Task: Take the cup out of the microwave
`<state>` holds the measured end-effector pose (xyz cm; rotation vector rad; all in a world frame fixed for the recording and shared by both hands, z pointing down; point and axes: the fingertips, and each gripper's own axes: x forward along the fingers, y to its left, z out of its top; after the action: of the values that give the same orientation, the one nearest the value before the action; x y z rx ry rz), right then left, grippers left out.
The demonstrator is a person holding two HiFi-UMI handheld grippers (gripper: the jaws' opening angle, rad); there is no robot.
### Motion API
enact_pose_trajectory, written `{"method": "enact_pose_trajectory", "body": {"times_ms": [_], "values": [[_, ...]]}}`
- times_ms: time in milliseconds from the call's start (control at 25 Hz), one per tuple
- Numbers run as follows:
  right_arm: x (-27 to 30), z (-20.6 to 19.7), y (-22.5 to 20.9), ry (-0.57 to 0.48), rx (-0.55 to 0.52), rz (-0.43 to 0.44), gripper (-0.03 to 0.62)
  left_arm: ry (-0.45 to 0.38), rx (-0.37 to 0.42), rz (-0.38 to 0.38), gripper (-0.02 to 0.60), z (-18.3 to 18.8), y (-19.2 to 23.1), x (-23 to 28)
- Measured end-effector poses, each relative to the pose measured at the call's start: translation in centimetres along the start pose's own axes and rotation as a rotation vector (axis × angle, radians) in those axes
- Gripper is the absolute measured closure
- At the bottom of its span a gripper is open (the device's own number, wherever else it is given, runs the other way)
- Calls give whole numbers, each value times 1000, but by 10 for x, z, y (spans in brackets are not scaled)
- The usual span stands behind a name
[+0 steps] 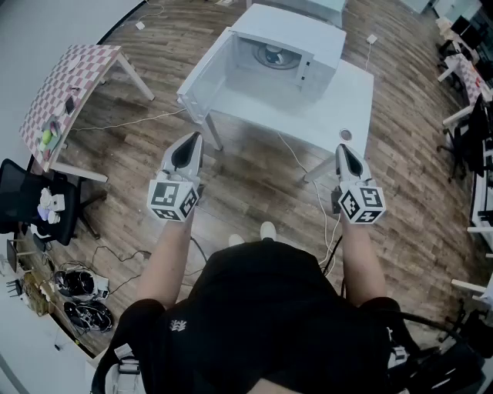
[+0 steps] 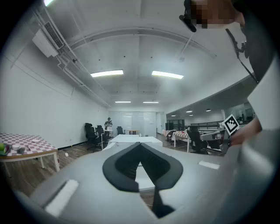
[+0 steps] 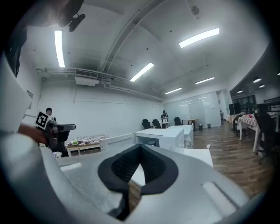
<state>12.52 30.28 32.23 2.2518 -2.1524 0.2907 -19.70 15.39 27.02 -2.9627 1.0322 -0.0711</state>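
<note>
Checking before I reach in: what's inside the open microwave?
A cup stands in the cavity, seen through the open door. The top of the microwave covers the cavity's back, so anything there cannot be seen.

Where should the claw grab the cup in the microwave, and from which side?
Probably grip the cup by its round side wall. Come in level through the microwave's open front: the door is swung out to the left, and the box shuts off every other side. No handle can be made out.
</note>
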Motion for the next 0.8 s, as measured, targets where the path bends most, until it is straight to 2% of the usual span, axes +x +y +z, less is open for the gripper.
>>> {"method": "enact_pose_trajectory", "body": {"times_ms": [200,480,600,800], "values": [[7,-5,-14,5,5,17,592,-4,7,25,581,3,-4,15],[24,2,-32,-8,15,86,592,-9,30,81,581,10,-17,28],[35,0,-36,-8,-13,108,592,0,31,106,581,7,-22,32],[58,-7,-39,-6,11,124,592,26,16,124,581,-6,-22,40]]}}
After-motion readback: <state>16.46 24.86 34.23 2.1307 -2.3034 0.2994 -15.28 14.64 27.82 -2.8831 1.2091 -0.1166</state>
